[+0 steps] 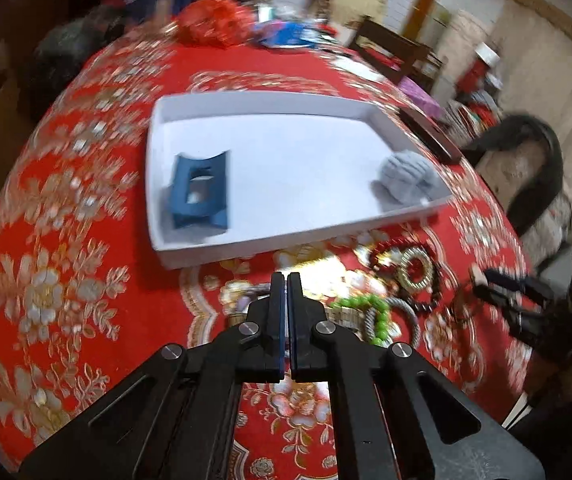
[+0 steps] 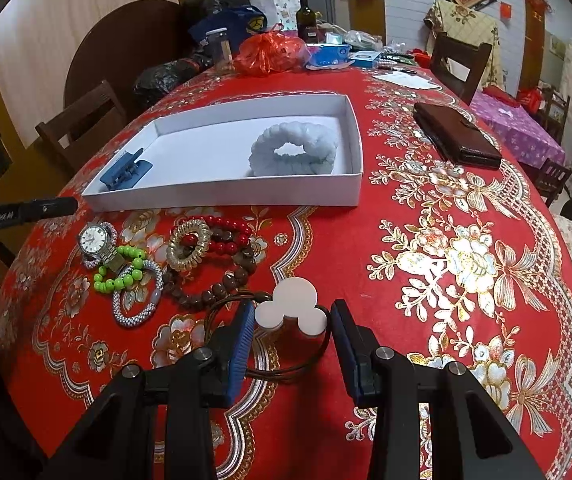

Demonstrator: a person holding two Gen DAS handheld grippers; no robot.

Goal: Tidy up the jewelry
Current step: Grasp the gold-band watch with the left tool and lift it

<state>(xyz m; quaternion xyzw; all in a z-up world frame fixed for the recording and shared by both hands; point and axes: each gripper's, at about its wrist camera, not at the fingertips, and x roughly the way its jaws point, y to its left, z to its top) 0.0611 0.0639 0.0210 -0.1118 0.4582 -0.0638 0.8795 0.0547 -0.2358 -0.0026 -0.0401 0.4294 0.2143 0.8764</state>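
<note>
Red floral cloth is covering the desk (image 2: 425,208) in a cluttered dining room, and a white tray (image 2: 222,194) is sitting mid-desk with a blue clip (image 2: 126,174) at its left end and a pale scrunchie (image 2: 293,152) at its right end. Loose jewelry is lying just in front of the tray: watch (image 2: 94,240), green beads (image 2: 120,268), spiral tie (image 2: 188,244), red beads (image 2: 226,236), brown beads (image 2: 214,284).

Right gripper (image 2: 291,344) is hovering low with fingers spread wide, straddling a hair tie with three white discs (image 2: 291,308). Discs are lying just ahead of and between the fingers, the dark loop is trailing back toward the camera (whether it is touching either pad I cannot tell). Its long axis is running roughly along the gripper's forward line, so closing would likely catch the loop or the discs crosswise. Tray is lying straight ahead, well apart.

Left gripper (image 1: 287,280) is angled down toward the pile's left edge, fingers pressed together, holding nothing visible (view is motion-blurred). Right gripper is clearly nearer the tie, so this looks like its pick.
</note>
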